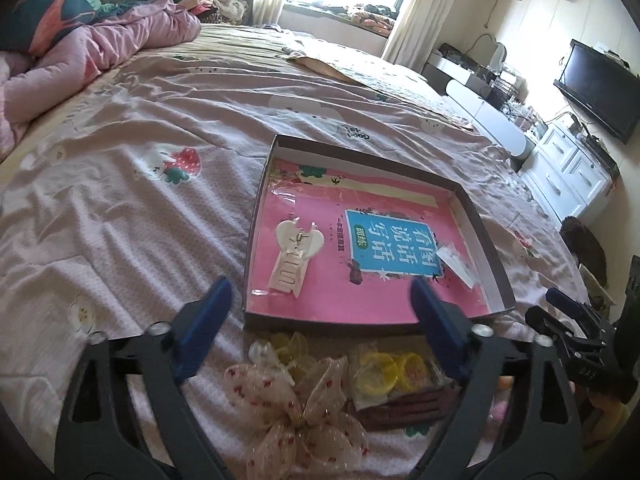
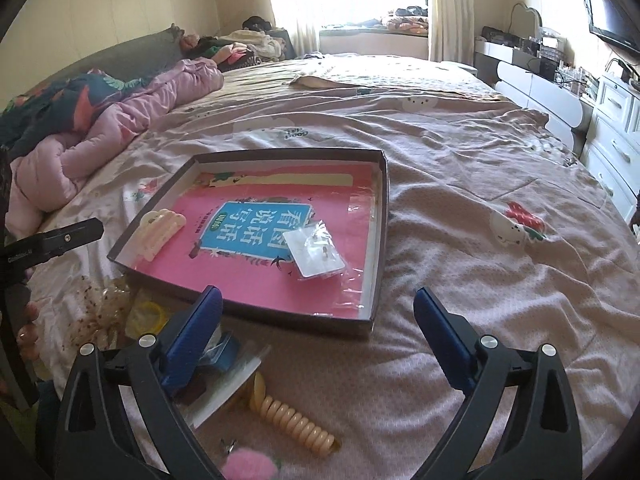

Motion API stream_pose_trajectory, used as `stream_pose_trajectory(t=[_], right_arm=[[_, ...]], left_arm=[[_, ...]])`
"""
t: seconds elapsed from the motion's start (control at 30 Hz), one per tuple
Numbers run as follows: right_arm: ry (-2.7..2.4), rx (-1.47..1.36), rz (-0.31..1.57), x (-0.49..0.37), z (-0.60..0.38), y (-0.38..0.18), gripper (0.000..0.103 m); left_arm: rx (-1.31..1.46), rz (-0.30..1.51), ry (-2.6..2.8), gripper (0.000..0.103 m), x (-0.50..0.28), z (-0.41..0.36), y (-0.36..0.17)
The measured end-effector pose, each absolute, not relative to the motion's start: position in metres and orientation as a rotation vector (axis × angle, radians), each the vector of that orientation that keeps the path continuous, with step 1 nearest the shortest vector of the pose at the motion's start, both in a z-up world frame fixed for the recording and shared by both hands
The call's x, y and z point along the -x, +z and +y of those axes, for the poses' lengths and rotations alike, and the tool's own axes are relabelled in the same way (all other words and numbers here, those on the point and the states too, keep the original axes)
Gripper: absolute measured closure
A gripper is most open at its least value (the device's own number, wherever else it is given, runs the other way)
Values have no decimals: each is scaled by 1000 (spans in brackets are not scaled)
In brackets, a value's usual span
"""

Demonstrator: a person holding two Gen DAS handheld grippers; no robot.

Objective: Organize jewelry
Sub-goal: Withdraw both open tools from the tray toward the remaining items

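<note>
Both the left gripper [image 1: 320,328] and right gripper [image 2: 318,336] hover with jaws apart and empty; collecting tray [image 1: 486,240] lies ahead, unsorted bow [image 1: 304,408] and spiral tie [image 2: 296,420] beneath, awaiting pickup.

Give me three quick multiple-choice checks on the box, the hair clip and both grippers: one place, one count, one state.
1. Where is the cream hair clip?
A. Inside the box
B. On the bedsheet
C. In the left gripper

2. How many loose items lie in the box?
A. None
B. Two
C. Five

3. How do the jaws of both grippers stand?
A. Both shut
B. Both open and empty
C. Right shut on the spiral hair tie

Answers: 1 A, the clip rests on the pink lining. 2 B, only the clip and a clear packet. 3 B, the left gripper and right gripper are spread with nothing between.
</note>
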State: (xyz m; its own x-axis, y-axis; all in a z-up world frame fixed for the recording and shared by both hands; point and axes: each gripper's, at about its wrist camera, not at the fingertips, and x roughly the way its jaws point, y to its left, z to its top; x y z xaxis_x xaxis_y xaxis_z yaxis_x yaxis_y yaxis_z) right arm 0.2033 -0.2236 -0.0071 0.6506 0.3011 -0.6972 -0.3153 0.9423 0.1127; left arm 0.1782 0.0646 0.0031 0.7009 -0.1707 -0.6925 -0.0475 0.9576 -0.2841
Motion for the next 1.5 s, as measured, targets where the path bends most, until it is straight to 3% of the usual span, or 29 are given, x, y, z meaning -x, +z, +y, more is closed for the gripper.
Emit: stream_pose_trajectory(t=[0.9, 1.5], right_arm=[[412, 42, 742, -149, -226, 19, 9], [493, 86, 771, -125, -208, 9, 9]], left_arm=[[241, 737, -62, 16, -122, 52, 30], [223, 790, -8, 16, -94, 65, 10]])
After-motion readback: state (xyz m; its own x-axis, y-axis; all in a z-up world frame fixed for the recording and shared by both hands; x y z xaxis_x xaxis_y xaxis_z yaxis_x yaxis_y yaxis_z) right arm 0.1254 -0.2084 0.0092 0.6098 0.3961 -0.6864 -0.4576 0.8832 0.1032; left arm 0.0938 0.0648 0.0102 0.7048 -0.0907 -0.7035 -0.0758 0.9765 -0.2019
